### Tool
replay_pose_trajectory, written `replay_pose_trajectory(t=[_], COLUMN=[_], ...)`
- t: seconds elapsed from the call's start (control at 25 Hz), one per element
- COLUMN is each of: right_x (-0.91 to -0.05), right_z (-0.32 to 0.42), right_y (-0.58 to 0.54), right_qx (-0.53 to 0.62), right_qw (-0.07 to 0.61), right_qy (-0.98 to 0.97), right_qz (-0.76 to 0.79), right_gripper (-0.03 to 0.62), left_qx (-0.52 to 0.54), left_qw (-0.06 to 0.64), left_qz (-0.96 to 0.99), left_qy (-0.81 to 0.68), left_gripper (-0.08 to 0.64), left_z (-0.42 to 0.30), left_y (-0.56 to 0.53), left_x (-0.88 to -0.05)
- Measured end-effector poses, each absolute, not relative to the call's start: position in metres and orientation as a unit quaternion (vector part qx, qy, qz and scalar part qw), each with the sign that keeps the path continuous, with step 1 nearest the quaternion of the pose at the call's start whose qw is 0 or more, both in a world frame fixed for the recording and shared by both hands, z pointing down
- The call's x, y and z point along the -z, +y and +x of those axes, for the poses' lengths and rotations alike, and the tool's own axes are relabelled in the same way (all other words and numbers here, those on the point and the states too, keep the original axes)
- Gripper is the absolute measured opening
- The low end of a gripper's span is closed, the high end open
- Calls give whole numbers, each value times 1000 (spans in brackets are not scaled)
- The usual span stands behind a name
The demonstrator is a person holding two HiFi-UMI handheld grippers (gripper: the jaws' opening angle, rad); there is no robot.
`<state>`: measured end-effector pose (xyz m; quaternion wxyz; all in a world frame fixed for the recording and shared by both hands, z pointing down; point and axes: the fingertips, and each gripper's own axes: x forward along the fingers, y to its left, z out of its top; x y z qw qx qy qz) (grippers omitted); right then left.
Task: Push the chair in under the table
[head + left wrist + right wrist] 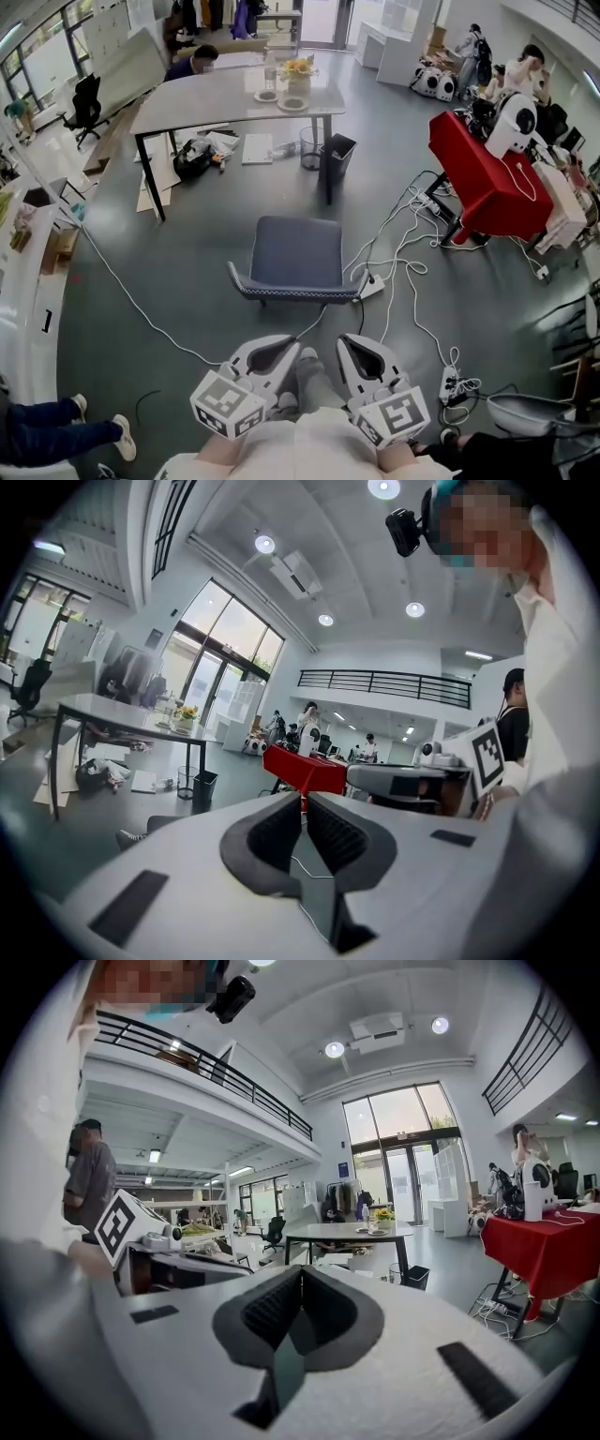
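Head view, near field: left tool [274,349] and right tool [361,349] are held side by side, low in front of the person. Both point toward the chair [298,258] and neither touches it. The gripper views show each tool's jaws pressed together with nothing between them.

Mid field: the chair stands on the open floor, well apart from the worktop [216,98]. Its near edge looks like the backrest, so the seat probably faces the worktop. The push has not begun.

A white cable [141,314] runs in from the left and passes under the chair. A power strip [372,286] lies just beside the chair's right side, with more cables [403,253] looped beyond it.

Far field: a dark bin [336,155] stands by the worktop's right leg, roughly on the chair's line.

Risks, as judged:
- The chair's legs could catch the cable or drag the strip.
- Closed tips could slide off the curved backrest.
- An uneven push could swing the chair into the bin or the leg.
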<state>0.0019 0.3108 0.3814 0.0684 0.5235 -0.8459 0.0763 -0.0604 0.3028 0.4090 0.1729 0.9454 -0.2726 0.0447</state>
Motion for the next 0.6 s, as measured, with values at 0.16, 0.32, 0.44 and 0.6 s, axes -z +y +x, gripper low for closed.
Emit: replay_pose_trajectory(t=[0.16,0.32,0.44,0.6], right_x=[-384,-386,-390,-395], right_z=[14,28,36,43], right_y=[282,248,223,193], right_qx=[-76,-74,-75,-74], right_qw=[73,75,77,85], right_qy=[-847,-849,-853,-862], right_qz=[520,518,510,495], right_gripper=[2,2,2,2], left_qx=[-54,-60,-61,-60], left_qw=[172,174,178,174], left_qz=[942,936,931,927], left_qy=[-285,-301,-314,-327], left_gripper=[28,28,28,28], left_z=[-57,-53,-47,-39], left_y=[276,243,217,188], left_x=[-415,-417,-418,-426])
